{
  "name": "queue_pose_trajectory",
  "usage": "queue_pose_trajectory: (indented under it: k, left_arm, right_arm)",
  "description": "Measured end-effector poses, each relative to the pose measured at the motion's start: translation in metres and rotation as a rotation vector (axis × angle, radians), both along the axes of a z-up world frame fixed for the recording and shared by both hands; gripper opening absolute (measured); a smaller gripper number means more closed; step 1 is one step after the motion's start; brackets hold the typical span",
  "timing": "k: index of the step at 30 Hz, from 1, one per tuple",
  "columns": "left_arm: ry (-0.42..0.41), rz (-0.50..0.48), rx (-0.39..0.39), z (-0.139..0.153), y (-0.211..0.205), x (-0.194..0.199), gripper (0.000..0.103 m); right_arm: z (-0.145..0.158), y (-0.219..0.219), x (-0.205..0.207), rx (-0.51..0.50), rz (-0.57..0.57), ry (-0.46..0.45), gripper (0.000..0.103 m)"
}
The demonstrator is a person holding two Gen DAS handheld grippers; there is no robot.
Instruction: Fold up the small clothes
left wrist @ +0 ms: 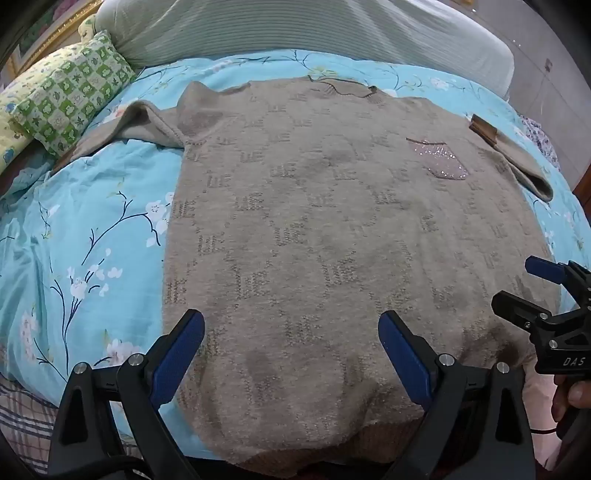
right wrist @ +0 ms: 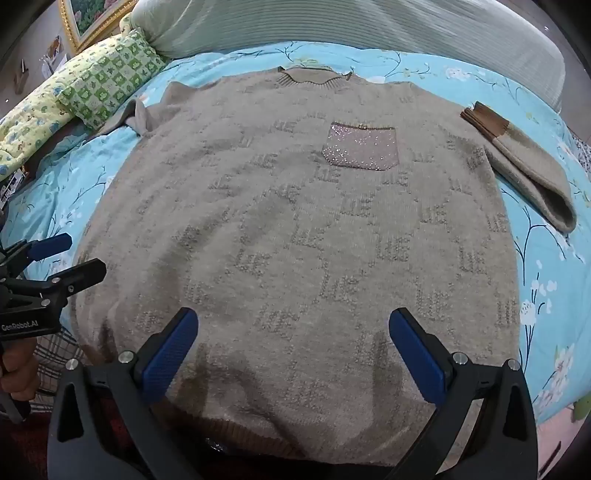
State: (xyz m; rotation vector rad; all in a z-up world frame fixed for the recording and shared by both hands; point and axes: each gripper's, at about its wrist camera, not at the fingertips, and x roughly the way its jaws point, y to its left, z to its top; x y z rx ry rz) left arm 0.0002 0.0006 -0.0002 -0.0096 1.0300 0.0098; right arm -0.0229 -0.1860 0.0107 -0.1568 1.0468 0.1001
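Observation:
A beige knit sweater (left wrist: 314, 229) with a woven letter pattern and a sparkly pink chest pocket (left wrist: 437, 157) lies flat, front up, on a bed. It also fills the right wrist view (right wrist: 295, 240), pocket (right wrist: 360, 147) toward the collar. One sleeve (right wrist: 528, 173) with a brown cuff is folded at the right; the other sleeve (left wrist: 140, 125) bunches at the left. My left gripper (left wrist: 291, 347) is open over the hem, holding nothing. My right gripper (right wrist: 293, 347) is open over the hem too, and shows at the right edge of the left view (left wrist: 517, 284).
The bed has a light blue floral cover (left wrist: 85, 221). A green-patterned pillow (left wrist: 70, 92) lies at the far left and a pale green ribbed bolster (left wrist: 295, 26) runs along the head. A gold picture frame (right wrist: 92, 22) hangs behind.

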Motion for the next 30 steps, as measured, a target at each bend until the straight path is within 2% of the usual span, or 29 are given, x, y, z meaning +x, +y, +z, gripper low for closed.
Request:
queue_pose_trajectory:
  k: [5,7,13,30]
  left_arm:
    - [0.007,0.002,0.002,-0.0009,0.0018,0.0010,0.096]
    - [0.010,0.006,0.001,-0.0015,0.0039,0.0017,0.096]
    - [0.005,0.007,-0.004,-0.0052,0.0047,-0.0013,0.096]
    - [-0.010,0.006,0.009,-0.0029,0.0026,0.0000,0.096]
  right_arm:
    - [0.0026,0.0013,-0.0002,0.002,0.004,-0.023,0.103]
    - [0.0018,0.0016,0.0005,0.000,-0.001,0.007,0.103]
    - [0.0042,0.0026,0.0009,0.004,0.005,-0.016,0.103]
    - [0.0057,0.0019,0.0005,-0.009,-0.008,0.008,0.103]
